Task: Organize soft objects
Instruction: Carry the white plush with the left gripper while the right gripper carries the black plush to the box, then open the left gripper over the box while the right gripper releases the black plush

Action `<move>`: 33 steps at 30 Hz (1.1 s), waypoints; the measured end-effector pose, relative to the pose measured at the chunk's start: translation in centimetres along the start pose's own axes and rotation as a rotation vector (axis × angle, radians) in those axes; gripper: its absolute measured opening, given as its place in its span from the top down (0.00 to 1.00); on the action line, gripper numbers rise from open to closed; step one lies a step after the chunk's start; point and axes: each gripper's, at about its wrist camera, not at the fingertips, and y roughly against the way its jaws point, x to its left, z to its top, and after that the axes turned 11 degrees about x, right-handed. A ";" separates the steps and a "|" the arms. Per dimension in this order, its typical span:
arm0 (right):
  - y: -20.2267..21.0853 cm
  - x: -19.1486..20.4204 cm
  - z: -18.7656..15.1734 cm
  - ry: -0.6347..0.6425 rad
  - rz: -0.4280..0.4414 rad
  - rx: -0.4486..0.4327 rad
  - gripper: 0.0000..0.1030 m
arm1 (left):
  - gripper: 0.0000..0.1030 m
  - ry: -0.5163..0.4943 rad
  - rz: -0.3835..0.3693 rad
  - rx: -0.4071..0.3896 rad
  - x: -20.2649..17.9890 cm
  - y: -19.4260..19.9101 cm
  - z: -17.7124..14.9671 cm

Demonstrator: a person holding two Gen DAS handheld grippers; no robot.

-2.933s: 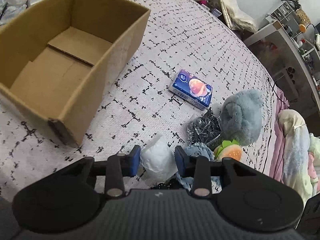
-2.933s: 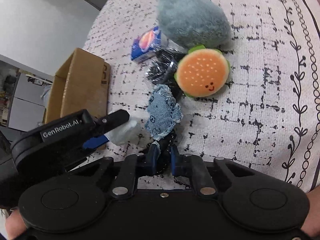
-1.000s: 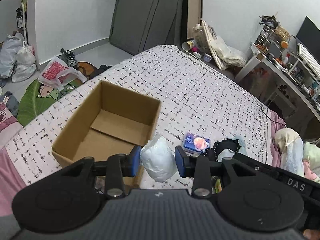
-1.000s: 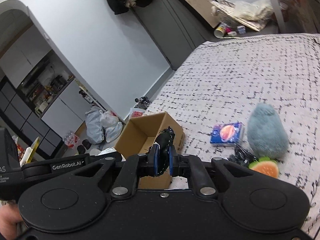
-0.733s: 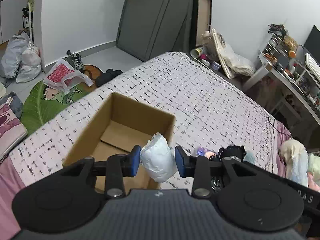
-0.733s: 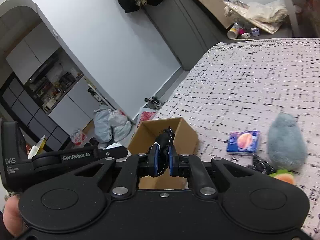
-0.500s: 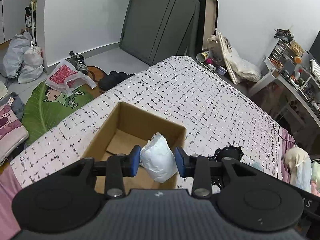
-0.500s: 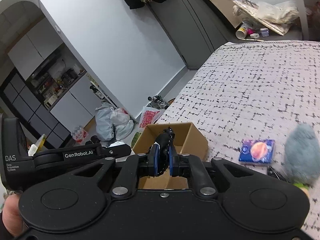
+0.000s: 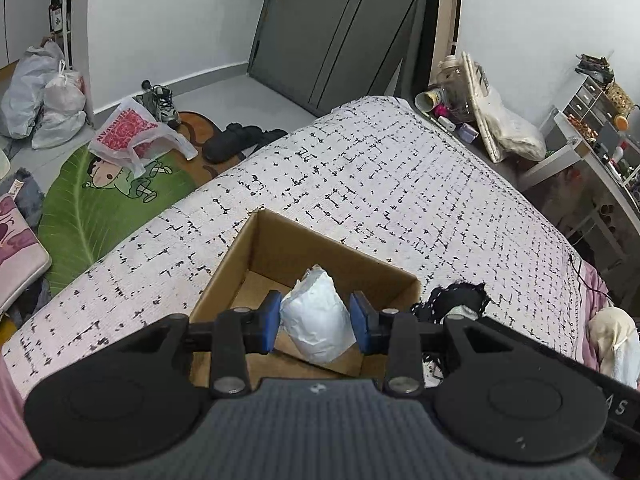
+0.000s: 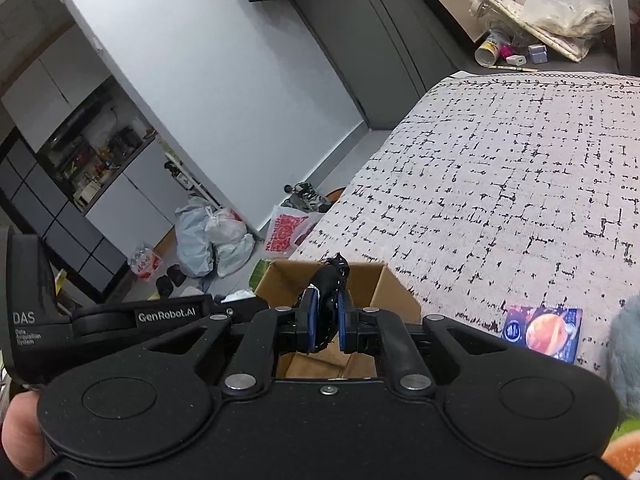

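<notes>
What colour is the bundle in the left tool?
White bundle, clearest in the left wrist view.

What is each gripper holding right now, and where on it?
Left gripper pinches the white bundle across its sides. Right gripper clamps a black fabric piece near its lower end.

green leaf rug [image 9: 86,216], red-printed plastic bag [image 9: 128,136], black slippers [image 9: 240,142] on floor

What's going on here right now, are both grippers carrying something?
Yes. The left gripper holds a white wad over the open cardboard box on the bed. The right gripper is shut on a dark cloth piece, also near the box. A tissue pack lies on the bed.
</notes>
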 end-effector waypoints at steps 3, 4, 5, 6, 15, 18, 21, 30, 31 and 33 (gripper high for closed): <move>-0.7 -0.2 0.2 -0.005 -0.008 0.006 0.90 | 0.65 0.002 0.003 0.015 0.4 -1.3 0.6; -0.9 -0.3 0.3 -0.009 -0.007 0.008 0.90 | 0.65 0.004 0.001 0.020 0.5 -1.6 0.8; -1.2 -0.4 0.4 -0.014 -0.005 0.010 0.90 | 0.65 0.004 0.001 0.024 0.7 -2.0 1.0; -1.4 -0.5 0.5 -0.016 -0.008 0.011 0.90 | 0.65 0.005 0.002 0.028 0.8 -2.4 1.2; -2.9 -0.7 1.0 -0.029 -0.025 0.017 0.89 | 0.61 -0.017 0.003 0.043 0.9 -3.7 2.3; -3.2 -0.7 1.1 -0.033 -0.036 0.019 0.80 | 0.55 -0.044 -0.001 0.031 0.6 -3.5 2.5; -3.2 -0.7 1.2 -0.035 -0.074 0.026 0.70 | 0.48 -0.072 0.024 0.009 0.1 -3.0 2.3; -1.6 0.4 0.3 -0.028 -0.071 0.017 0.48 | 0.27 -0.041 0.047 -0.051 0.5 -0.4 1.4; -1.4 0.5 0.2 -0.026 -0.073 0.015 0.46 | 0.26 -0.039 0.047 -0.059 0.6 0.0 1.2; -0.7 0.8 0.0 -0.024 -0.081 0.009 0.40 | 0.24 -0.045 0.050 -0.074 0.5 0.7 0.8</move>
